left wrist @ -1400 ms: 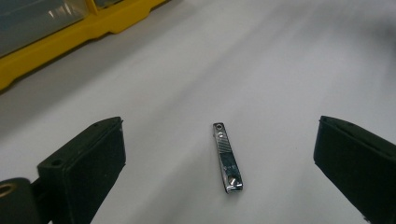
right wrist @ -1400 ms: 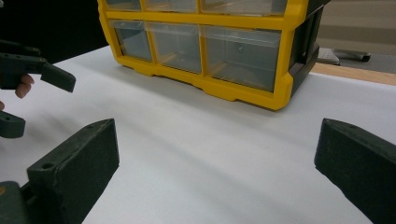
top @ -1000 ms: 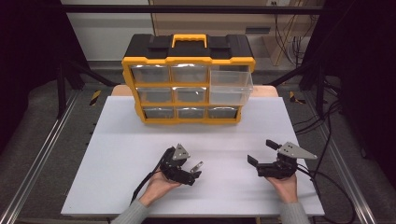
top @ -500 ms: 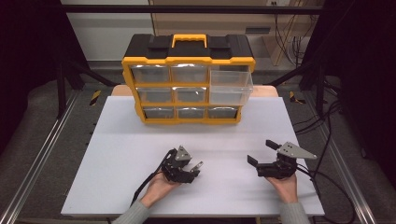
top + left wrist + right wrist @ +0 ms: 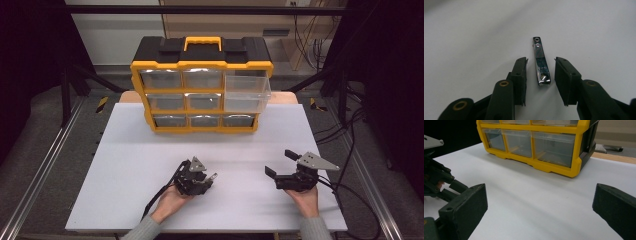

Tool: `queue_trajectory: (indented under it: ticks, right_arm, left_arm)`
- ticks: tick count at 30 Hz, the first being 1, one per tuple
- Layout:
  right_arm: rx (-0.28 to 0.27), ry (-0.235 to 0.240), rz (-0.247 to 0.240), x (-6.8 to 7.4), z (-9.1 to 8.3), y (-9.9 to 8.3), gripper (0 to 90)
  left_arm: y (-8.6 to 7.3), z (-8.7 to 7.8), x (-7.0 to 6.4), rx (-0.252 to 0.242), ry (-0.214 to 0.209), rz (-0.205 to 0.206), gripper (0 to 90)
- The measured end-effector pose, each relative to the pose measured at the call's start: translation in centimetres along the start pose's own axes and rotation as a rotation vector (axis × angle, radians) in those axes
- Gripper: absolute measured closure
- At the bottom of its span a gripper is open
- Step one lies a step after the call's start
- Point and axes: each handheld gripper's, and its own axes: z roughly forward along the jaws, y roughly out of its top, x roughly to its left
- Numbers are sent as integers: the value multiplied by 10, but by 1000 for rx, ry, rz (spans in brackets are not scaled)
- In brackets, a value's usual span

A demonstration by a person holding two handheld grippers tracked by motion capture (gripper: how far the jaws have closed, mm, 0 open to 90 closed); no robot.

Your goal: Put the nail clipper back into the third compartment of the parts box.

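A small metal nail clipper (image 5: 539,50) lies flat on the white table top (image 5: 150,150). My left gripper (image 5: 541,61) is open, one jaw on each side of the clipper's near end, and neither jaw touches it. From above, the left gripper (image 5: 206,178) sits low at the table's front centre, with the clipper (image 5: 213,176) a small glint at its tips. My right gripper (image 5: 280,163) is open wide and holds nothing, off to the front right. In its own view the right gripper (image 5: 540,202) faces the organizer across bare table.
A yellow and black drawer organizer (image 5: 200,65) with clear drawers stands at the back of the table. Its upper right drawer (image 5: 246,92) is pulled out. The organizer's bottom row (image 5: 531,145) shows close in the right gripper view. Cables trail off the table's right side.
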Motion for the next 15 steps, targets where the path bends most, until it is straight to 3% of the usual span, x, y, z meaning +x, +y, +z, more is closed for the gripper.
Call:
queue_trajectory:
  ticks: [15]
  right_arm:
    - [3,-1,0,0,0,0,6]
  left_arm:
    - [3,1,-2,20,20,9,718]
